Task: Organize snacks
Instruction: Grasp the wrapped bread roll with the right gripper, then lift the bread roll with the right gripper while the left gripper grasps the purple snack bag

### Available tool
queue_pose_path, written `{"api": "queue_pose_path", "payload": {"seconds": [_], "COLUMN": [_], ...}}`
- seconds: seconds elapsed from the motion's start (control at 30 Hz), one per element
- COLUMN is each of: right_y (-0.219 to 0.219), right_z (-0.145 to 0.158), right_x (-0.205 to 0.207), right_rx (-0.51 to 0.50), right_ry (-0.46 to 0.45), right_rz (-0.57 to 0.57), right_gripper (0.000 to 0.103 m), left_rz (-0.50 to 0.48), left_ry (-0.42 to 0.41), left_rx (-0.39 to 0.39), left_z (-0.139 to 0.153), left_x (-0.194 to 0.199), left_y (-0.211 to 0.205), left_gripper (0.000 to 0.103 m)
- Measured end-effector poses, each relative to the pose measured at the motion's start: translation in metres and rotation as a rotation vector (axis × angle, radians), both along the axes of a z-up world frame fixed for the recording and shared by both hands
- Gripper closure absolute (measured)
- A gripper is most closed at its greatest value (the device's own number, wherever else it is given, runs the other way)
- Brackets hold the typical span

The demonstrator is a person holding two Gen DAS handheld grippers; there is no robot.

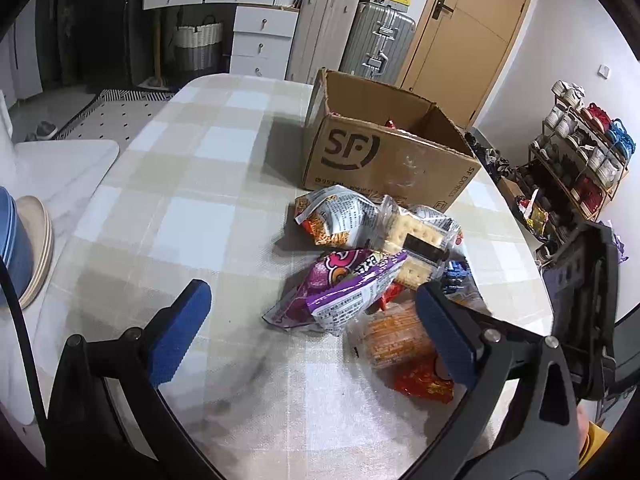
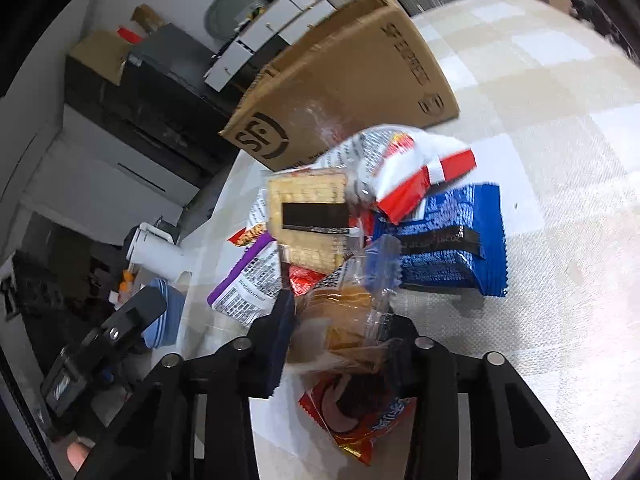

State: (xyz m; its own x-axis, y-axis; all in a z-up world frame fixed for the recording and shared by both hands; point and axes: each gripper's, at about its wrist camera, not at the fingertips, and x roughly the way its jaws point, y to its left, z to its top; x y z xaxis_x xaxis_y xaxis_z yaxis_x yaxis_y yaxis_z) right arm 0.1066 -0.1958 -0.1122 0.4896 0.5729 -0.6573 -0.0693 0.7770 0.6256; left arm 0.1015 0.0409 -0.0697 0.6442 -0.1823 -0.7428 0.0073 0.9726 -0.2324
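Observation:
A pile of snack packets lies on the checked tablecloth in front of an open SF cardboard box (image 1: pixel 384 152). In the left wrist view my left gripper (image 1: pixel 312 332) is open and empty, just short of a purple packet (image 1: pixel 340 288), with cracker packs (image 1: pixel 416 240) and a white bag (image 1: pixel 336 216) behind. In the right wrist view my right gripper (image 2: pixel 340 320) is shut on a clear pack of orange biscuits (image 2: pixel 348 320), held above a red packet (image 2: pixel 360 420). A blue packet (image 2: pixel 452 240) and the cracker pack (image 2: pixel 308 216) lie beyond. The box (image 2: pixel 344 76) stands behind.
Stacked plates (image 1: pixel 28 248) sit at the left on a white side table. The table edge curves at the right, with a shoe rack (image 1: pixel 576 160) beyond it. Suitcases and white drawers stand behind the table. A white appliance (image 2: pixel 160 252) lies off the table's left side.

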Motion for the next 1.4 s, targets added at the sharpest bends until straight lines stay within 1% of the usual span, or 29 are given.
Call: {"api": "queue_pose_path", "payload": {"seconds": [0.2,0.37,0.47,0.53,0.67,0.77,0.83,0.87,0.93,1.1,1.17,1.33,1.4], "right_y": [-0.002,0.002,0.011,0.015,0.021,0.013,0.005,0.0,-0.007,-0.023,-0.026,-0.035,-0.037], "right_z": [0.02,0.036,0.043,0.048,0.055,0.058,0.063,0.063,0.067,0.065,0.063,0.063,0.062], "right_x": [-0.016,-0.028,-0.039,-0.046,-0.047,-0.05,-0.053,-0.053,-0.056,-0.061,-0.061,-0.059,-0.057], "right_rx": [-0.016,-0.06,-0.128,-0.146,-0.145,-0.11,-0.086,-0.08,-0.071,-0.06,-0.054,-0.038,-0.042], "right_ry": [-0.079,-0.143,-0.191,-0.21,-0.232,-0.247,-0.254,-0.26,-0.267,-0.249,-0.237,-0.233,-0.224], "right_rz": [0.035,0.07,0.105,0.129,0.148,0.131,0.115,0.108,0.099,0.093,0.089,0.076,0.079], "right_gripper": [0.073,0.074,0.074,0.074,0.074,0.074,0.074,0.074,0.074,0.074,0.074,0.074,0.074], "left_rz": [0.027,0.057,0.072,0.086,0.104,0.1,0.086,0.079,0.064,0.053,0.042,0.029,0.012], "left_ry": [0.022,0.04,0.062,0.072,0.079,0.086,0.099,0.104,0.111,0.149,0.149,0.158,0.171], "left_rx": [-0.014,-0.023,-0.053,-0.069,-0.06,-0.052,-0.031,-0.035,-0.076,-0.11,-0.13,-0.08,-0.091], "left_z": [-0.004,-0.008,-0.013,-0.015,-0.019,-0.022,-0.026,-0.028,-0.033,-0.045,-0.048,-0.054,-0.057], "left_x": [0.002,0.003,0.005,0.006,0.01,0.012,0.016,0.017,0.02,0.027,0.029,0.033,0.034], "left_y": [0.008,0.016,0.022,0.026,0.028,0.027,0.023,0.023,0.023,0.016,0.012,-0.003,-0.007], "left_gripper": [0.001,0.001,0.001,0.001,0.001,0.001,0.002,0.002,0.002,0.002,0.002,0.002,0.002]}}
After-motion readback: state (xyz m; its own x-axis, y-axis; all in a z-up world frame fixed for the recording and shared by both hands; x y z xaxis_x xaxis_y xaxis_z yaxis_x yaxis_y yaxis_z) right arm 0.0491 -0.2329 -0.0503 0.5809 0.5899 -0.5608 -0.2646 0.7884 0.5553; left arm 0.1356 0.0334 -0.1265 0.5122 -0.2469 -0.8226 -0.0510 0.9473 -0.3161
